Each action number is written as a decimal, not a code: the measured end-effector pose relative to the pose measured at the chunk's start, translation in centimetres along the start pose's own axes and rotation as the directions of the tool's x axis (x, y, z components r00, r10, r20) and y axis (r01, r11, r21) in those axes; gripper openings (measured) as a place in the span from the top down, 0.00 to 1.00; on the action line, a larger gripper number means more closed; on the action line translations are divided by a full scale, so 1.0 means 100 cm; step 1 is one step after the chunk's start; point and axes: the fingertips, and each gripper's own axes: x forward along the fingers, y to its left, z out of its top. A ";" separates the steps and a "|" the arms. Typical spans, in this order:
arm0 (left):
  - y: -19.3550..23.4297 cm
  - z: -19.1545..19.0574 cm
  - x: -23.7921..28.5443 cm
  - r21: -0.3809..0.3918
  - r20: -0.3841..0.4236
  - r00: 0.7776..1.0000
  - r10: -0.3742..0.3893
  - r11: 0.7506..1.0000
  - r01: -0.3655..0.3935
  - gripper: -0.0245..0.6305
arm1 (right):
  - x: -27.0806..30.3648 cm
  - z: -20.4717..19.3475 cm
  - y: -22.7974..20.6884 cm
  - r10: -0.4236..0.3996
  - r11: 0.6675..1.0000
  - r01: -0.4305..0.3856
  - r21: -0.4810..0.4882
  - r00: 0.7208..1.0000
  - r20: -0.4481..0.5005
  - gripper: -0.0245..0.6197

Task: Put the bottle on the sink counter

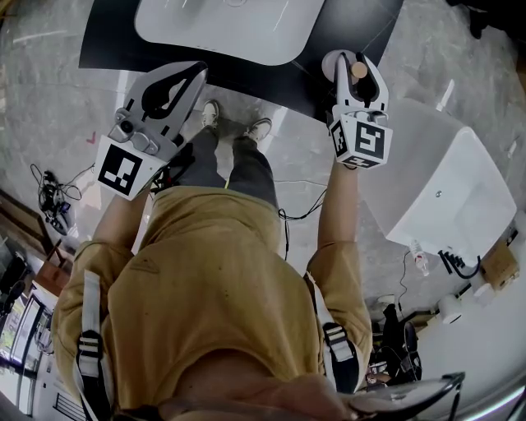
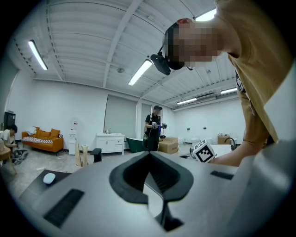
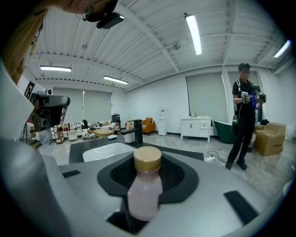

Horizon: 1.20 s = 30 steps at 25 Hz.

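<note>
A small pale pink bottle [image 3: 144,194] with a tan cap stands upright between the jaws of my right gripper [image 1: 353,69], which is shut on it. In the head view the bottle [image 1: 358,70] hangs by the right front corner of the black sink counter [image 1: 107,37]. The counter holds a white basin [image 1: 230,25]. In the right gripper view the counter [image 3: 76,155], basin [image 3: 104,150] and a black faucet [image 3: 136,134] lie ahead and to the left. My left gripper [image 1: 191,76] is shut, holds nothing, and hovers near the counter's front edge.
A large white tub [image 1: 444,181] stands on the floor to my right. Cables [image 1: 49,197] lie at the left. My feet [image 1: 234,125] are just before the counter. Another person [image 3: 244,115] stands across the room near a white cabinet [image 3: 196,127].
</note>
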 end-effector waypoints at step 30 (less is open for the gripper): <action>0.001 -0.016 0.004 -0.019 -0.028 1.000 -0.005 1.000 0.005 0.96 | 0.028 -0.020 0.000 0.016 1.000 -0.016 -0.003 1.000 -0.017 0.78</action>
